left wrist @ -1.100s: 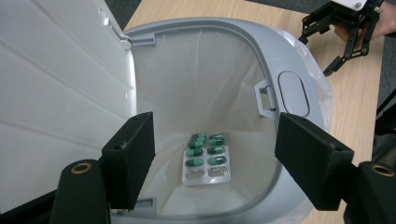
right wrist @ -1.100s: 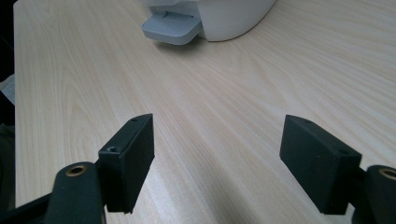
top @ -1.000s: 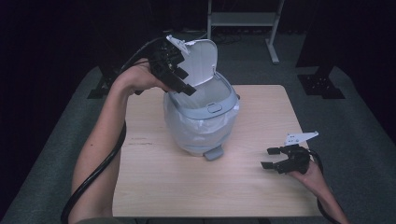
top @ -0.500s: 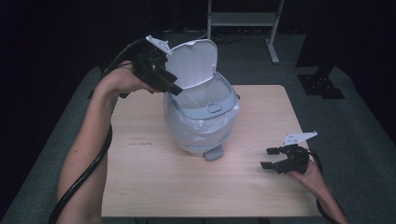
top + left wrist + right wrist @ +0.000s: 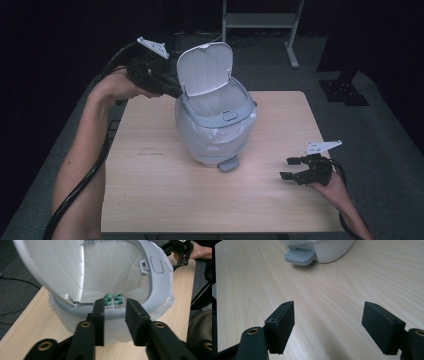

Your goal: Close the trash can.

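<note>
The bin [image 5: 215, 125] stands upright at the middle of the table [image 5: 150, 190], its lid [image 5: 205, 67] swung up and tilted back toward the far side, its foot pedal [image 5: 228, 163] facing you. It is pale grey with a white liner [image 5: 120, 270] (a blister pack of green capsules [image 5: 113, 300] lies at the bottom). Your left gripper [image 5: 113, 312] sits just outside the rim by the hinge; its jaws have just been closing, nothing between them. Your right gripper [image 5: 290, 168] rests well apart, gaping and empty.
</note>
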A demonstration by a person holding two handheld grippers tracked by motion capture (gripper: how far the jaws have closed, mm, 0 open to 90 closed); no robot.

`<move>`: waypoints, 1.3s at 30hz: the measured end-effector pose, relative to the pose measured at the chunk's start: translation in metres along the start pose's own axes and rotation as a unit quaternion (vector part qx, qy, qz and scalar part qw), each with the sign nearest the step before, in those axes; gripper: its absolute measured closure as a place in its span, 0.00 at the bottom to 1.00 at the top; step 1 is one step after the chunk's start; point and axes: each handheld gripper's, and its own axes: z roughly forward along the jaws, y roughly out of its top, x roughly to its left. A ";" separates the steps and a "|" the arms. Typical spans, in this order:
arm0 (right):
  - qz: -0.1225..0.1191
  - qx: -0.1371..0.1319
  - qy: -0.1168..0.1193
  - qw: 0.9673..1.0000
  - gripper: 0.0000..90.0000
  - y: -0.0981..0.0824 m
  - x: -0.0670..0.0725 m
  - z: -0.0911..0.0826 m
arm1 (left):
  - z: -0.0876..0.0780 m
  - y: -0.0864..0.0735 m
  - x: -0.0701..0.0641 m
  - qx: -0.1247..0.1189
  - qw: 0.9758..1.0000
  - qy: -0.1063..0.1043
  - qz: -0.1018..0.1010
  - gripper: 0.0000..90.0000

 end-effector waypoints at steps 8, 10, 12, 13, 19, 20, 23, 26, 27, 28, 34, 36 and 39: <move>0.004 -0.004 -0.004 1.000 0.28 -0.001 -0.002 -0.004 | -0.006 -0.006 0.015 -0.011 1.000 0.008 -0.014 0.92; 0.005 -0.006 -0.003 1.000 0.28 -0.001 -0.002 -0.004 | -0.005 -0.007 0.019 -0.011 1.000 0.007 -0.017 0.93; 0.004 -0.007 -0.004 1.000 0.28 -0.001 -0.003 -0.005 | -0.005 -0.007 0.024 -0.010 1.000 0.009 -0.025 0.95; 0.006 -0.007 -0.005 1.000 0.28 -0.002 -0.003 -0.006 | -0.005 -0.007 0.027 -0.010 1.000 0.009 -0.025 0.95; 0.011 -0.010 -0.006 1.000 0.28 -0.004 -0.005 -0.008 | 0.000 -0.003 0.042 -0.003 1.000 0.007 -0.023 0.95; 0.010 -0.010 -0.007 1.000 0.28 -0.004 -0.006 -0.008 | 0.000 -0.003 0.044 0.001 1.000 0.007 -0.022 0.95; 0.013 -0.009 -0.006 1.000 0.28 -0.005 -0.008 -0.008 | 0.003 -0.003 0.052 0.006 0.999 0.010 -0.033 0.95; 0.013 -0.008 -0.006 1.000 0.28 -0.005 -0.008 -0.007 | 0.003 -0.004 0.059 0.005 0.999 0.015 -0.044 0.95; 0.013 -0.008 -0.006 1.000 0.28 -0.005 -0.008 -0.007 | 0.002 -0.004 0.061 0.000 0.999 0.014 -0.047 0.95; 0.014 -0.009 -0.006 1.000 0.28 -0.006 -0.008 -0.007 | 0.002 -0.004 0.063 -0.004 0.999 0.013 -0.046 0.95; 0.013 -0.007 -0.006 1.000 0.28 -0.006 -0.008 -0.007 | 0.001 0.001 0.072 -0.014 0.999 0.016 -0.050 0.95; 0.013 -0.007 -0.005 1.000 0.28 -0.006 -0.008 -0.006 | 0.000 0.003 0.074 -0.019 0.998 0.018 -0.050 0.95; 0.015 -0.005 -0.004 1.000 0.28 -0.006 -0.008 -0.005 | 0.000 0.007 0.077 -0.025 0.998 0.020 -0.050 0.95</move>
